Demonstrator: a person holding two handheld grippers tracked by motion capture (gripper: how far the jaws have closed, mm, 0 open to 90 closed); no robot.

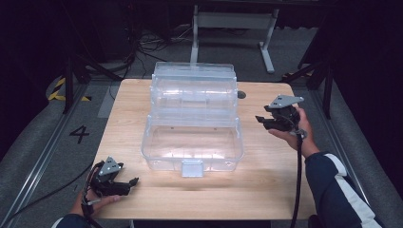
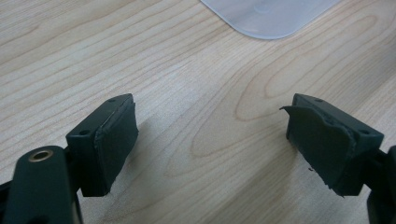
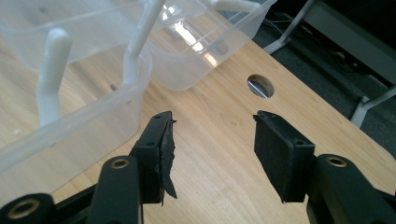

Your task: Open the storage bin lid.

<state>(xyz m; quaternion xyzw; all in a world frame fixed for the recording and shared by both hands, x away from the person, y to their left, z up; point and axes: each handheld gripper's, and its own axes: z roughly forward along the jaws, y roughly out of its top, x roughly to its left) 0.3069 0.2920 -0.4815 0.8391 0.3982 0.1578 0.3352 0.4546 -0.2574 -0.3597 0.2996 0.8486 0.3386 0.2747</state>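
Observation:
A clear plastic tiered storage box [image 1: 192,118] stands opened out in the middle of the wooden table [image 1: 266,185], its trays stepped back and a latch at its front. My left gripper [image 1: 127,184] rests near the table's front left corner, pointing right, jaws open with only bare wood between them [image 2: 212,140]. A rounded corner of the clear box [image 2: 271,18] lies ahead of it. My right gripper [image 1: 261,121] is held above the table to the right of the box, open and empty [image 3: 212,140]. The box's clear wall and white hinge arms [image 3: 51,74] stand just left of its jaws.
A round cable hole [image 3: 260,86] sits in the table near the back right. Beyond the far edge are a white desk frame [image 1: 233,28] and floor cables. A floor mark "4" [image 1: 79,134] lies left of the table.

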